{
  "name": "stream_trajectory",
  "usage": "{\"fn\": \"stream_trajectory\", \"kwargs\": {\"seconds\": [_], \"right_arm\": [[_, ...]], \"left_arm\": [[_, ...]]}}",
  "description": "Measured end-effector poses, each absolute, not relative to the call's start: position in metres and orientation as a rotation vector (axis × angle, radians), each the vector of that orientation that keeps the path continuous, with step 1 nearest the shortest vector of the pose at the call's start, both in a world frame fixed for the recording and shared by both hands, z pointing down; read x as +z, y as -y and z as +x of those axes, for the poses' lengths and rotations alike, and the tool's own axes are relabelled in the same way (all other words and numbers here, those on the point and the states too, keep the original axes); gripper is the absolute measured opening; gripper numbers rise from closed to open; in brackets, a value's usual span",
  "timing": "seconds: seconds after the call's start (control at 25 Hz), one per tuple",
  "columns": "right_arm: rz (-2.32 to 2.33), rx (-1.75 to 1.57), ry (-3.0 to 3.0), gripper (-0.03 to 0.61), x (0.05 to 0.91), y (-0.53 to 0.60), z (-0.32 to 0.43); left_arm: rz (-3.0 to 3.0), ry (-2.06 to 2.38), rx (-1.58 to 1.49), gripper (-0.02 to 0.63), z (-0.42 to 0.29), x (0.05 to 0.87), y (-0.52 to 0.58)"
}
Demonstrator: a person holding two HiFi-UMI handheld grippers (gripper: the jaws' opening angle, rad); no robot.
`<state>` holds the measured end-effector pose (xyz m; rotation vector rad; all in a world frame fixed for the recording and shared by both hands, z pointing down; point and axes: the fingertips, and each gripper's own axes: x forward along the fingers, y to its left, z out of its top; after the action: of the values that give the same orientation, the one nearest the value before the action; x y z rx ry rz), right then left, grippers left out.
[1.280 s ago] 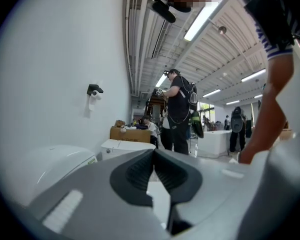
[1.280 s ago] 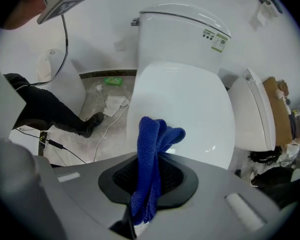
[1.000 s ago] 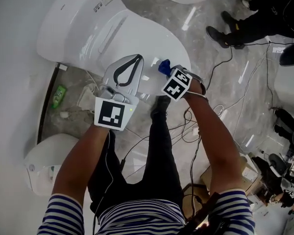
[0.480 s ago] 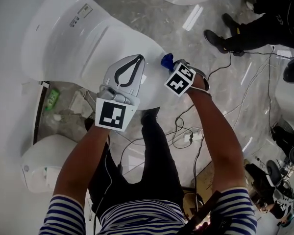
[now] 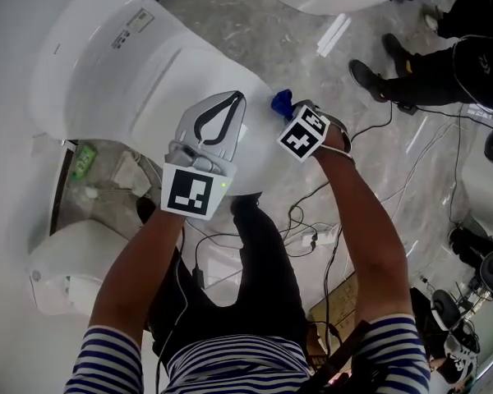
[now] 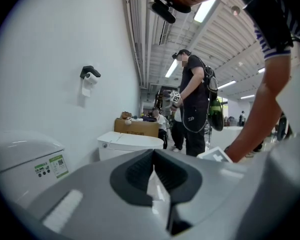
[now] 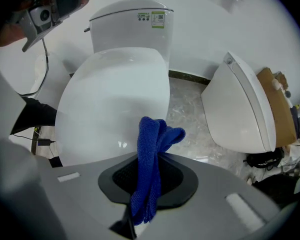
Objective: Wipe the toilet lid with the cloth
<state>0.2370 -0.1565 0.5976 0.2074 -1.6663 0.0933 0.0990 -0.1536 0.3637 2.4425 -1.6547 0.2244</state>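
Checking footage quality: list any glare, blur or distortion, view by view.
Head view: sharp, glare streaks on the floor. Left gripper view: fisheye bend, dark corners, bright ceiling lights. Right gripper view: fisheye bend, cloth sharp, small sheen on the lid.

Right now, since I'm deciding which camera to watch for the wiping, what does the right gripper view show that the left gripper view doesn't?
Only the right gripper view shows the blue cloth clamped in the right gripper, the closed toilet lid beyond it, and a neighbouring toilet. Only the left gripper view shows the left gripper shut on nothing, a wall paper holder, a standing person and a cardboard box. Both show a white tank with a green label.
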Motion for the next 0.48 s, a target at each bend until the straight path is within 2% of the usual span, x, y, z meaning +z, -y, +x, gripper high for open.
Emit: {"fn": "stream_trajectory", "kwargs": {"seconds": [0.48], "right_arm": [[0.192, 0.119, 1.660, 0.061, 0.604, 0.131, 0.236]], "left_arm": [[2.453, 1.636, 0.228, 0.005, 0.097, 0.362, 0.143]]}}
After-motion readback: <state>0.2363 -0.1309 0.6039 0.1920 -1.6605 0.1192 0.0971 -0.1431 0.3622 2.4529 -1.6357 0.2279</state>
